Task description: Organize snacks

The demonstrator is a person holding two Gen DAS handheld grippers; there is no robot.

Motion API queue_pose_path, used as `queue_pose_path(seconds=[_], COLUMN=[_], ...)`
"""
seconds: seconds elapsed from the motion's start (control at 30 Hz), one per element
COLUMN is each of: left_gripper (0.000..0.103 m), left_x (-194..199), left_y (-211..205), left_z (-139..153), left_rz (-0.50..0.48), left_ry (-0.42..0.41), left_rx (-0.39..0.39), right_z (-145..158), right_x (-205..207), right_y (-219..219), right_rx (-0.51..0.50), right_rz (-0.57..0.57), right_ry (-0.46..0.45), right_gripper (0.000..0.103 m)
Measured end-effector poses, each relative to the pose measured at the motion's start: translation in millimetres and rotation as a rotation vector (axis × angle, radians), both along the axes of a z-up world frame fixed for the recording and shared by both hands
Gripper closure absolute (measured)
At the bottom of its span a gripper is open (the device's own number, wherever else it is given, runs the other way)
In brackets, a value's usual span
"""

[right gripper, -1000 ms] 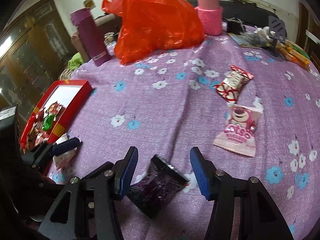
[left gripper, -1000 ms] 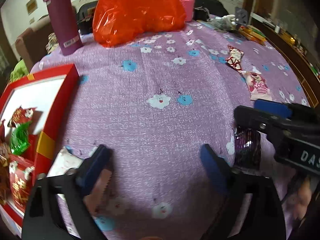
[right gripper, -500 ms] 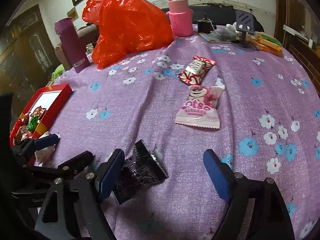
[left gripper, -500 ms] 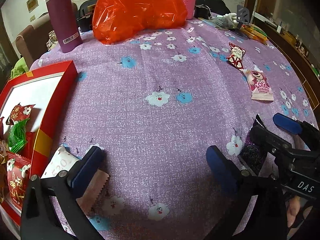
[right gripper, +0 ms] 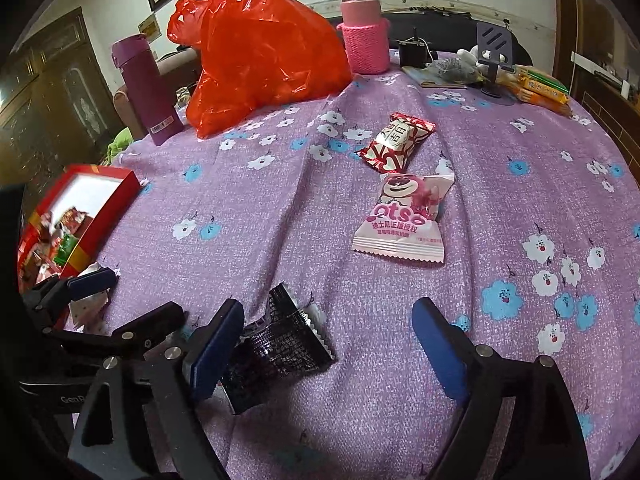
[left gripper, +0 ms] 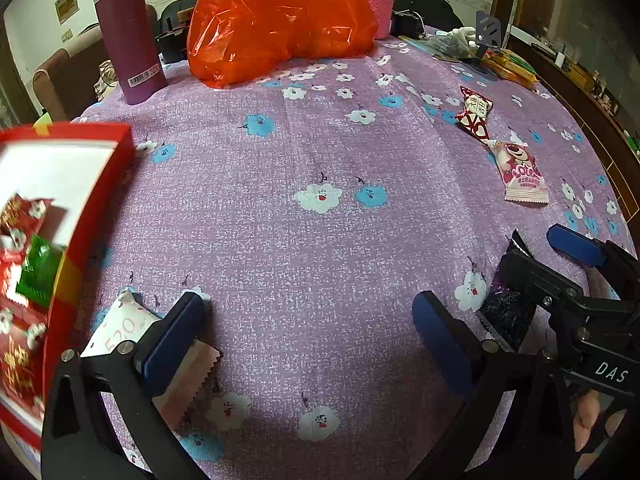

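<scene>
My right gripper point(right gripper: 330, 316) hangs low over the purple flowered cloth, its jaws opening wide. A dark purple snack packet point(right gripper: 280, 340) lies flat between them, close to the left finger, and no pad presses on it. Farther out lie a pink Lotso packet point(right gripper: 404, 216) and a red-and-white candy point(right gripper: 394, 142). My left gripper point(left gripper: 306, 308) stands open over bare cloth. A white-and-pink packet point(left gripper: 120, 328) lies partly under its left finger. The red box point(left gripper: 92, 216) with several wrapped snacks sits at the left. The right gripper point(left gripper: 548, 256) shows at the lower right of the left wrist view.
An orange plastic bag point(right gripper: 260, 52), a purple bottle point(right gripper: 146, 88) and a pink-sleeved flask point(right gripper: 364, 36) stand at the back. A phone stand point(right gripper: 494, 60) and yellow packets point(right gripper: 540, 88) sit at the back right. The table's wooden rim point(left gripper: 592, 128) runs along the right.
The right gripper's jaws have spread much wider and it has shifted right, so the dark packet now lies by its left finger. The left gripper has stayed in place.
</scene>
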State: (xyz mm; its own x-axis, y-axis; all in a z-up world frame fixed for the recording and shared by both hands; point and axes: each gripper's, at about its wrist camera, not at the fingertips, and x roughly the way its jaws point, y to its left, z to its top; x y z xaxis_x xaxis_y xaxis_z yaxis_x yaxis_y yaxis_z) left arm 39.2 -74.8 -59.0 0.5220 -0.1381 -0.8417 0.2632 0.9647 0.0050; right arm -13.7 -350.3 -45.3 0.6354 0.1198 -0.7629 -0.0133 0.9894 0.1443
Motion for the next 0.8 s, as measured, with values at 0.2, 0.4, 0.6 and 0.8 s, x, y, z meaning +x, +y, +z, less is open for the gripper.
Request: queue_pose_path(seconds=[0.2,0.4,0.6,0.8], left_gripper=[0.000,0.000,0.000,0.000], left_x=[-0.1,-0.1,1.0,3.2], left_y=[0.1,-0.1,1.0,2.4], left_z=[0.0,-0.1,-0.2,-1.3], left_rz=[0.000,0.000,0.001,0.002], left_ry=[0.000,0.000,-0.001,-0.001], left_rx=[0.000,0.000,0.000,-0.001], right_z=[0.1,0.2,-0.8,-1.1], right_x=[-0.1,-0.3,0.7,1.3], right_y=[0.0,-0.3,1.2,2.6], right_rx=[0.001,0.001,0.000,-0.003], right_rz=[0.000,0.000,0.007,0.010], right_ry=[0.000,0.000,0.000,0.002], right_gripper=[0.015,0.014,0.012,0.012])
